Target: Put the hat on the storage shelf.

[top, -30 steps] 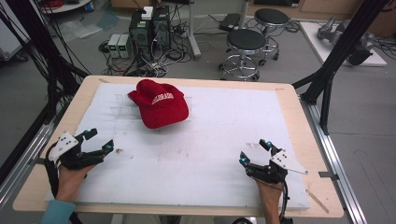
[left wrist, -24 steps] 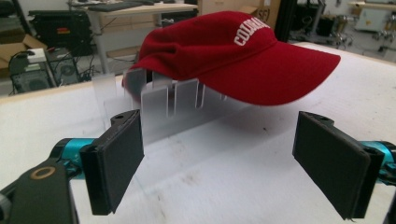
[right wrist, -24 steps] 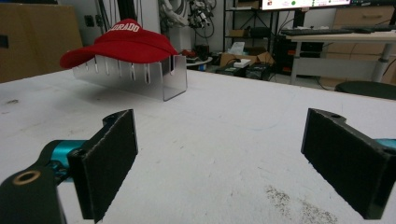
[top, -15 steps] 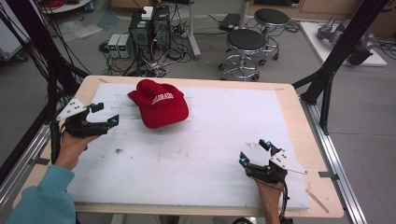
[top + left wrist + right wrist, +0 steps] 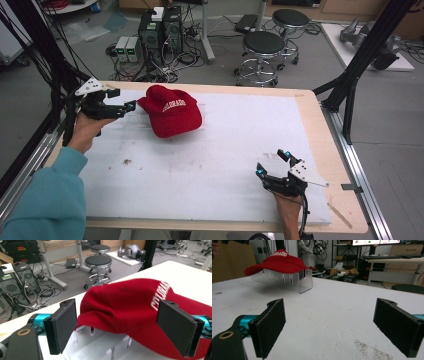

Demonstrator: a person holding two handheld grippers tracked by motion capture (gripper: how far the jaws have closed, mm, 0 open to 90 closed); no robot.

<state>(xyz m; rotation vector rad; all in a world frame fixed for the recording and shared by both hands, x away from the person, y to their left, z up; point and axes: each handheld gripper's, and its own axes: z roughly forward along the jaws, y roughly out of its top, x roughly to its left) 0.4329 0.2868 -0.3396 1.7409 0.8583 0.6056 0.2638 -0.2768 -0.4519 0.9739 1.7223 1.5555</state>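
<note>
Both jaws flank the red cap, untouched.

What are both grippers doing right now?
Left gripper: open, jaws spread beside the red cap, holding nothing.
Right gripper: open, empty, low over the table.

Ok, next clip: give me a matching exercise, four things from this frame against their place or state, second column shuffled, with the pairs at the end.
Things:
1. red cap
2. clear slotted rack
3. left gripper
4. right gripper

Places or states:
A. open, at the near right of the table, far from the cap
B. resting on top of the rack
C. open, raised at the far left, jaws toward the cap
D. standing on the white table top, under the cap

Pairs: 1-B, 2-D, 3-C, 4-A
</note>
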